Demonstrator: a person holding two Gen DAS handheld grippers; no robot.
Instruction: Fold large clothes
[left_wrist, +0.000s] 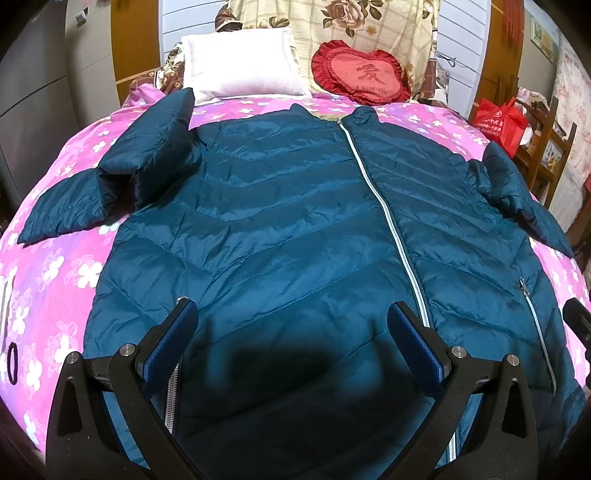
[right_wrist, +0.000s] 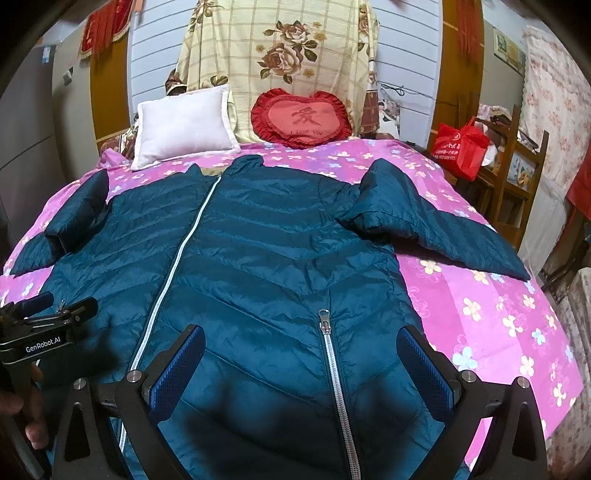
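**Puffer jacket laid out flat, both grippers poised over its hem**

Nearest the cameras, the left gripper (left_wrist: 291, 321) hangs over the lower front of a teal quilted jacket (left_wrist: 280, 229), its blue-padded fingers (left_wrist: 413, 339) spread wide with nothing between them. The right gripper (right_wrist: 301, 350) is likewise released, straddling a pocket zipper (right_wrist: 327, 332) on the jacket's own left panel; it holds nothing. Both tools point forward along the garment toward the collar, tilted down at the fabric, a stance that looks like the approach to a first grasp near the hem. In the right wrist view the left tool shows at the left edge, level with its partner.

The jacket lies front up, zipped shut along its pale main zipper (left_wrist: 384, 206), spread across a pink flowered bedspread (right_wrist: 480, 314), seemingly smoothed out so a fold can start cleanly. Each sleeve (right_wrist: 417, 221) is bent at the elbow and rests partly on the bedspread beside the body.

Beyond the collar sit a white pillow (right_wrist: 184, 125) and a red heart-shaped cushion (right_wrist: 303, 118) against the headboard.
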